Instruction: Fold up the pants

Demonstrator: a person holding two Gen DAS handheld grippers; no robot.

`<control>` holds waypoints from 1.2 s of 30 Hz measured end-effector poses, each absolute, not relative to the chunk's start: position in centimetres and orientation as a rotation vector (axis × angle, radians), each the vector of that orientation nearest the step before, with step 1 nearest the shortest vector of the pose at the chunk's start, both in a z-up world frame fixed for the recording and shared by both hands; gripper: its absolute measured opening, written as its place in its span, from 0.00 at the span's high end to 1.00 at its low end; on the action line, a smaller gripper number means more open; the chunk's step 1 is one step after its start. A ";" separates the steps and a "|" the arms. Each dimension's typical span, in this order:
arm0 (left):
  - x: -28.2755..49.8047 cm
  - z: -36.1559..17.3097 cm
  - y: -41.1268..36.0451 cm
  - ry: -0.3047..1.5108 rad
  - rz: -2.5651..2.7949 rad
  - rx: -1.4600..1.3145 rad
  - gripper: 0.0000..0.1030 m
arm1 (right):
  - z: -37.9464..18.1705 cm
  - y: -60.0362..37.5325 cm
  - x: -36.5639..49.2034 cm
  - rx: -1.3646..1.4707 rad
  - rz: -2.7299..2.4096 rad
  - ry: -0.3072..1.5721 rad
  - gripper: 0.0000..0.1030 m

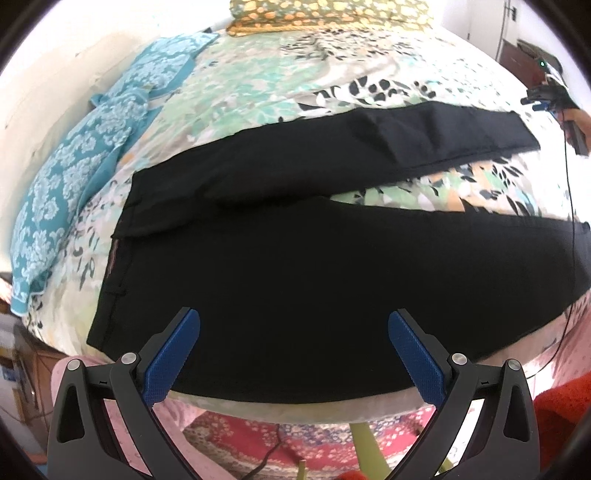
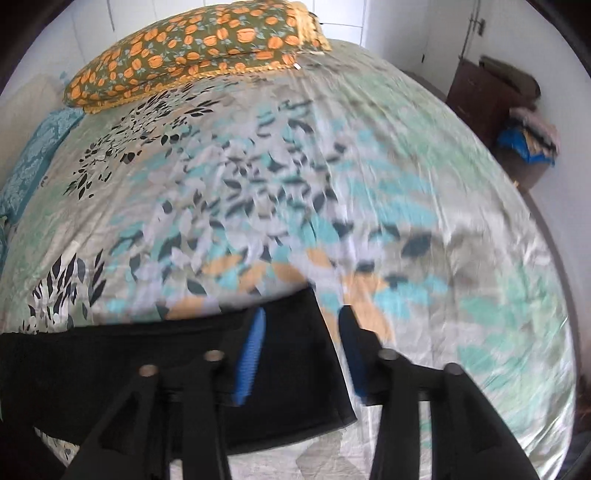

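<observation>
I see the black pants (image 1: 295,258) spread flat on the floral bedsheet (image 1: 258,85), waist end below my left gripper (image 1: 294,326), whose jaws stand wide apart above the cloth, gripping nothing. My right gripper (image 2: 301,317) hangs over the far leg's hem, jaws parted with nothing clamped; one finger is over the cloth, the other just beside its edge.

White walls (image 2: 406,29) enclose a bed (image 2: 332,166) with leaf-print sheet; dark wooden cabinet (image 2: 476,96) stands beside.
</observation>
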State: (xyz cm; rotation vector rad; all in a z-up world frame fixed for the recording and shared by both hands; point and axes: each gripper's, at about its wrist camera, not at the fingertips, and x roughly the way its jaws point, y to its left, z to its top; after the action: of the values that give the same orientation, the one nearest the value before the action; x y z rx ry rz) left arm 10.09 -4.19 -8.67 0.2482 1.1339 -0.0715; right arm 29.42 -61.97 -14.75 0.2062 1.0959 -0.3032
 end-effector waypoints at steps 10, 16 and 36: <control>10.1 -10.0 -5.4 1.176 -0.094 0.257 0.01 | -20.9 -65.4 24.0 0.481 -0.277 1.200 0.58; 10.2 -11.7 -5.7 1.227 -0.101 0.290 0.01 | -21.5 -60.1 26.2 -0.020 -0.374 1.243 0.80; 28.0 -18.8 9.1 1.150 0.141 0.150 0.00 | -15.2 -44.9 7.6 0.260 -0.204 0.912 0.19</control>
State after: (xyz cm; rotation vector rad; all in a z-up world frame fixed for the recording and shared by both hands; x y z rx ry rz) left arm 28.00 9.06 -18.82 0.1497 1.1500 0.1406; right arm 7.62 -44.86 -15.22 0.2601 0.9118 -0.2039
